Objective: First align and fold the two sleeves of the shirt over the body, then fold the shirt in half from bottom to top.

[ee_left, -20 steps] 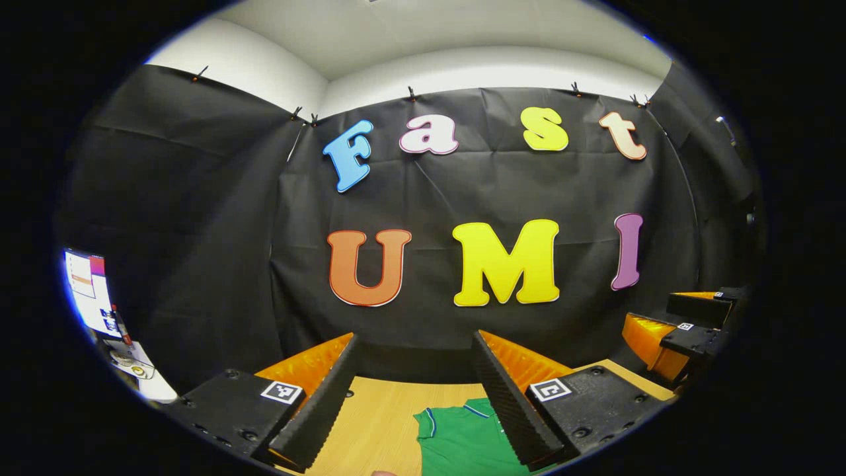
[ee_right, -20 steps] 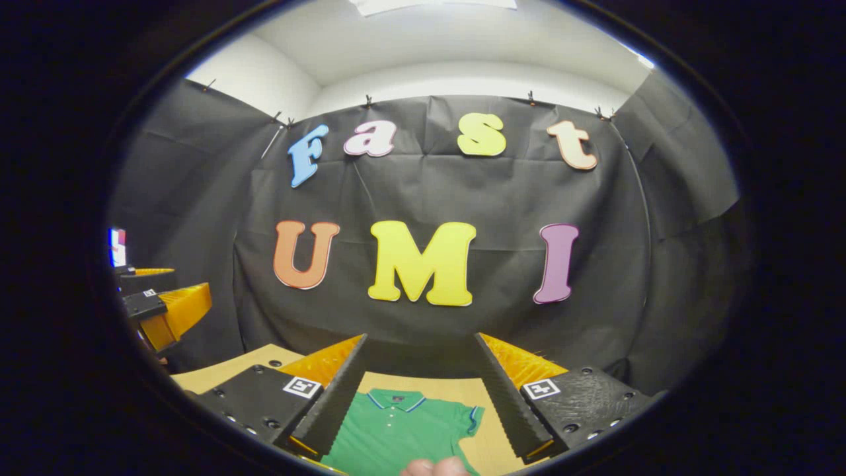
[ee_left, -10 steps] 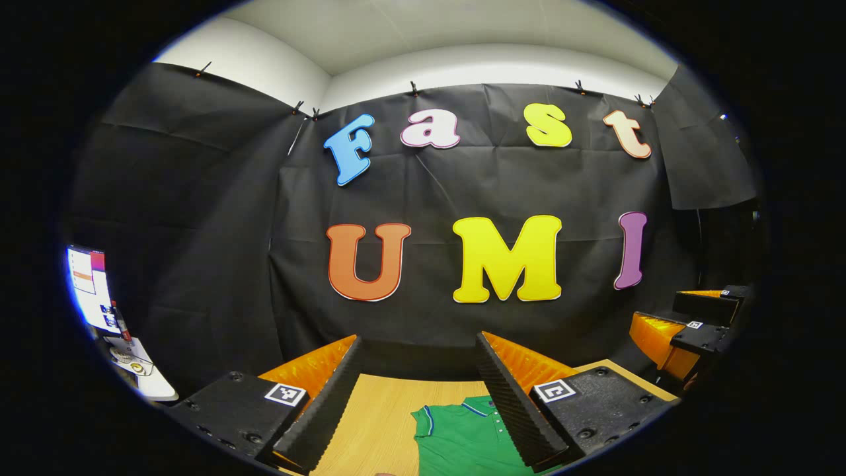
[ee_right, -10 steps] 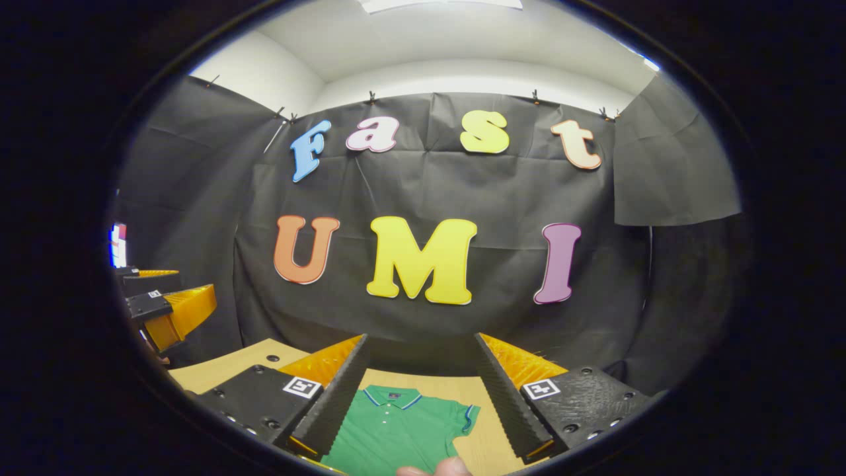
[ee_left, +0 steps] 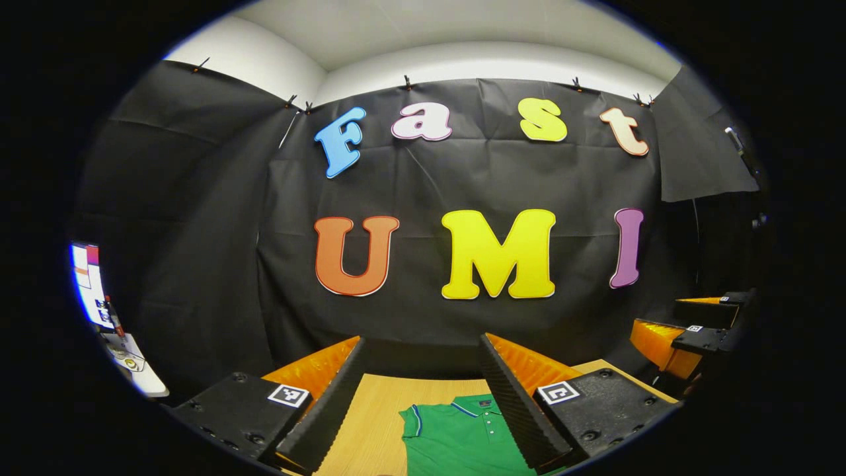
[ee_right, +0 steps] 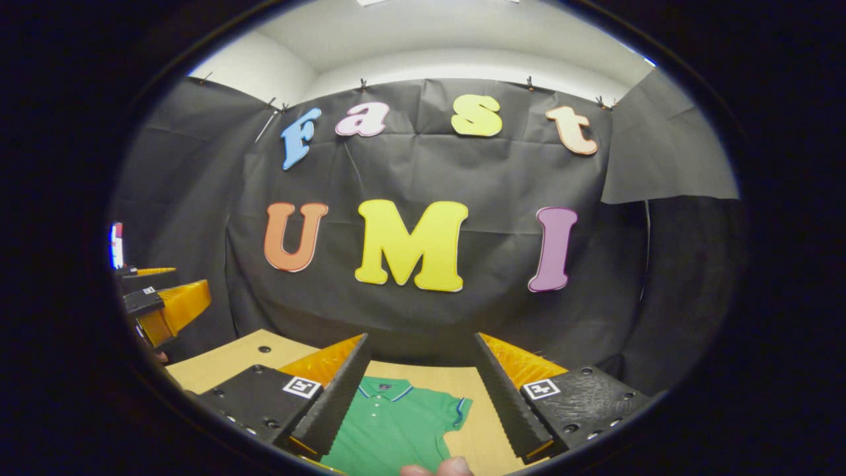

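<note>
The green shirt (ee_right: 396, 423) lay flat on the wooden surface (ee_right: 225, 360), sleeves not yet folded. Both the left claw (ee_left: 423, 396) and right claw (ee_right: 420, 396) hovered above it, spread apart, holding nothing. All folding remained.

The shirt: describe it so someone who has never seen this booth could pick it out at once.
Start at the light wooden table that stands in front of the black cloth wall. Lying flat on it, collar toward the wall, is the shirt, seen between the open tongs of the right gripper. It is a bright green short-sleeved polo with thin blue-and-white trim on collar and sleeve cuffs, the one garment on the wood.
</note>
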Tool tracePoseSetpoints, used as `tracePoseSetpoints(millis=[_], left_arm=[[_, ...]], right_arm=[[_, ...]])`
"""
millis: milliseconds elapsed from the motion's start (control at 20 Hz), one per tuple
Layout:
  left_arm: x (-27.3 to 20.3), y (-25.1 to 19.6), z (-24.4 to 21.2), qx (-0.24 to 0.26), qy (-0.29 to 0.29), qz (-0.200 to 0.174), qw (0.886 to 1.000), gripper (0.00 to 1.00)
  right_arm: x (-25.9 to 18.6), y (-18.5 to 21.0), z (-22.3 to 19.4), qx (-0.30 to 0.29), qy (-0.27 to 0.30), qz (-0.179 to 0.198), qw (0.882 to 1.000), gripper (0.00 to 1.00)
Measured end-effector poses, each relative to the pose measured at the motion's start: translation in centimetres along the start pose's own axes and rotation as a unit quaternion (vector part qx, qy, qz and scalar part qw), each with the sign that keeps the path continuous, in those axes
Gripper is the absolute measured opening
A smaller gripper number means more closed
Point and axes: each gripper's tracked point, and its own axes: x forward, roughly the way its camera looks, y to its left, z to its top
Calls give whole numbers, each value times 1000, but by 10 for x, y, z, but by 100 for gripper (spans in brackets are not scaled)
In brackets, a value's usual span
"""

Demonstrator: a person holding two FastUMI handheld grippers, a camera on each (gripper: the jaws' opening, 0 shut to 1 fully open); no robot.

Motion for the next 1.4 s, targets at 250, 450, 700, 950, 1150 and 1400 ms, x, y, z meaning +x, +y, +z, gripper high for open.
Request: tracePoseSetpoints(millis=[250, 450, 700, 950, 1150, 1400], left_arm=[[9, -8, -13, 4, 15, -3, 1000, 100], [18, -12, -18, 12, 22, 3, 1000, 100], [32, -17, -34, 16, 43, 15, 999, 100], [51, -25, -52, 14, 72, 34, 997, 100], [60, -30, -58, 18, 84, 41, 995, 100], [64, -35, -73, 32, 106, 48, 993, 100]], right_arm=[[32, -23, -55, -7, 67, -1, 998, 96], [70, -47, -116, -4, 142, -2, 990, 97], [123, -74, -190, 13, 228, -15, 973, 95], [174, -102, -275, 31, 323, -26, 946, 95], [195, -114, -334, 41, 384, -32, 922, 95], [221, -122, -367, 54, 414, -39, 908, 94]])
